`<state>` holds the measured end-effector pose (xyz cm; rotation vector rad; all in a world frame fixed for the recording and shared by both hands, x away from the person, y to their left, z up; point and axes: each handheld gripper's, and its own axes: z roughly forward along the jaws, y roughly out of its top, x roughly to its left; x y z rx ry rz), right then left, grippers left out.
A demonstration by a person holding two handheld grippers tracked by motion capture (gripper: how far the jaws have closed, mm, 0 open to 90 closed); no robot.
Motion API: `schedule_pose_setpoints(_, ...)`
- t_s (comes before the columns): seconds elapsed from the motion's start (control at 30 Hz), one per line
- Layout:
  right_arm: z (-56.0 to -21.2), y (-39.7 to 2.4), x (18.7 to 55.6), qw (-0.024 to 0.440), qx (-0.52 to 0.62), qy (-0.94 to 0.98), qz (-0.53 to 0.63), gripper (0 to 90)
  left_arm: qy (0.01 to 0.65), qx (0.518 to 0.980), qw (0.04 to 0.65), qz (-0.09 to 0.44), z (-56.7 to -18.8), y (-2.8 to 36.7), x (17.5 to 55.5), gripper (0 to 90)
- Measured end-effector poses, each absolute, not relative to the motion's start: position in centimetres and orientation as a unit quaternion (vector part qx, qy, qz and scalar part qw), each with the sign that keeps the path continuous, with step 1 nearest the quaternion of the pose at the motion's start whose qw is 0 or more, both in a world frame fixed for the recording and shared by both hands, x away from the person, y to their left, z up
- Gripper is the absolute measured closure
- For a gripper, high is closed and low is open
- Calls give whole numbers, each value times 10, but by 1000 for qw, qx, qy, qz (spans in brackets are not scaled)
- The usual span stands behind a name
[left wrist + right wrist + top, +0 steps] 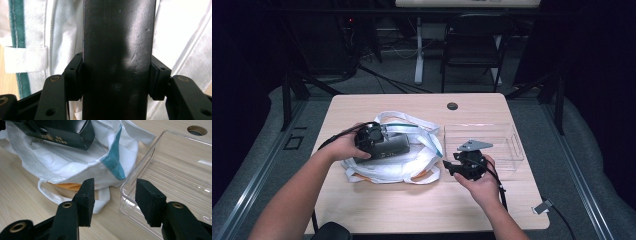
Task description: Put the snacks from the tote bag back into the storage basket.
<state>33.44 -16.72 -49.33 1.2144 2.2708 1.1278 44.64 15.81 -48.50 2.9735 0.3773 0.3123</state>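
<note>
Holding the black box (117, 60) clamped across its width, your left tool (379, 142) hangs over the white bag (412, 162); your right tool (113, 200), jaws apart, waits beside it.

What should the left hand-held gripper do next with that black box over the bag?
Probably carry the black box across toward the clear tray. The left hand-held gripper clamps it above the white bag, and the tray beside it lies bare.
</note>
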Motion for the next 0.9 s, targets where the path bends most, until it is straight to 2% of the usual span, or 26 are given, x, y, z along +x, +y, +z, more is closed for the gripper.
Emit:
schedule_pose_setpoints(0.7,-492,-162,335,169,412,803,397,497,102,982,71,140,-448,155,432,426)
schedule_pose_setpoints(0.9,-489,-163,335,170,406,806,395,484,108,983,75,129,-436,151,430,426)
